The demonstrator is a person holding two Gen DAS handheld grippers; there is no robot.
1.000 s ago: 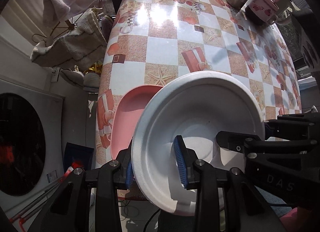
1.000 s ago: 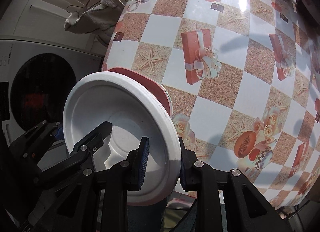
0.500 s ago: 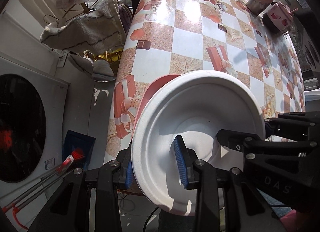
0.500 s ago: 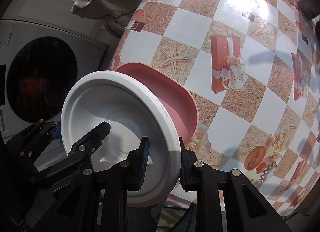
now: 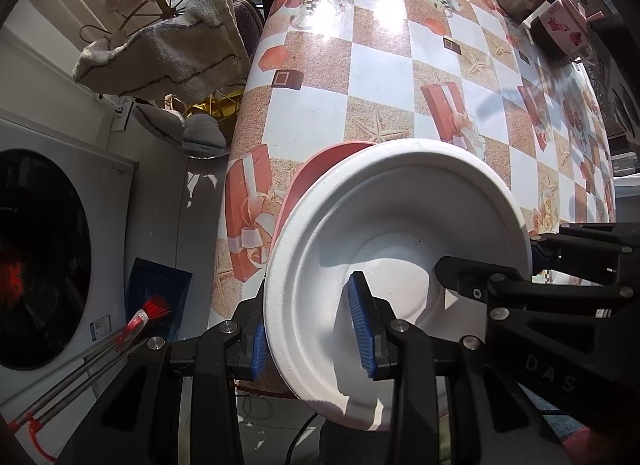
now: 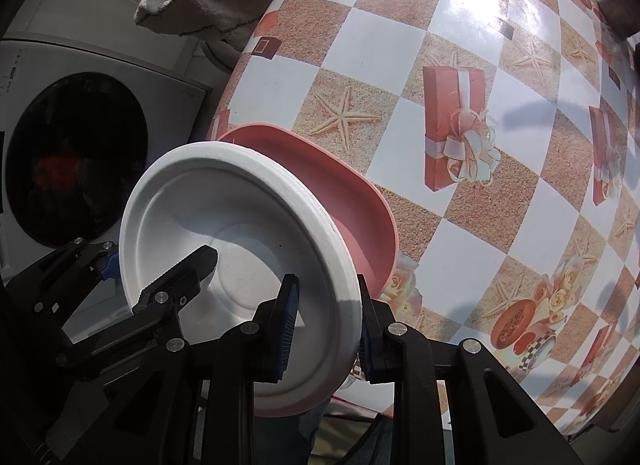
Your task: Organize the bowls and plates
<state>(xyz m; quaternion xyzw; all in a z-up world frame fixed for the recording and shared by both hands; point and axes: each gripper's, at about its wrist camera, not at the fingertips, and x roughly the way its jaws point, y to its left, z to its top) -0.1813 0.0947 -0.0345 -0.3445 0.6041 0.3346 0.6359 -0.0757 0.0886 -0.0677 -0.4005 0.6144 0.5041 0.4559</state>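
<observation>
Carrying the white bowl (image 5: 400, 233) with both grippers, I judge this to be the stacking step. My left gripper (image 5: 314, 335) pinches the bowl's left rim, one blue pad inside and one outside; my right gripper (image 6: 326, 329) pinches the opposite rim the same way. The bowl hangs tilted at the near edge of the surface (image 6: 460, 45), overlapping the pink plate (image 6: 352, 217) that lies just behind it; whether they touch I cannot tell. Next I would level the bowl and lower it squarely onto the plate before spreading either gripper. Beyond the plate the checked cloth runs to a pink mug (image 5: 564, 25). Left of the bowl stand a washing machine (image 6: 76, 157) and hanging towels (image 5: 168, 53).
</observation>
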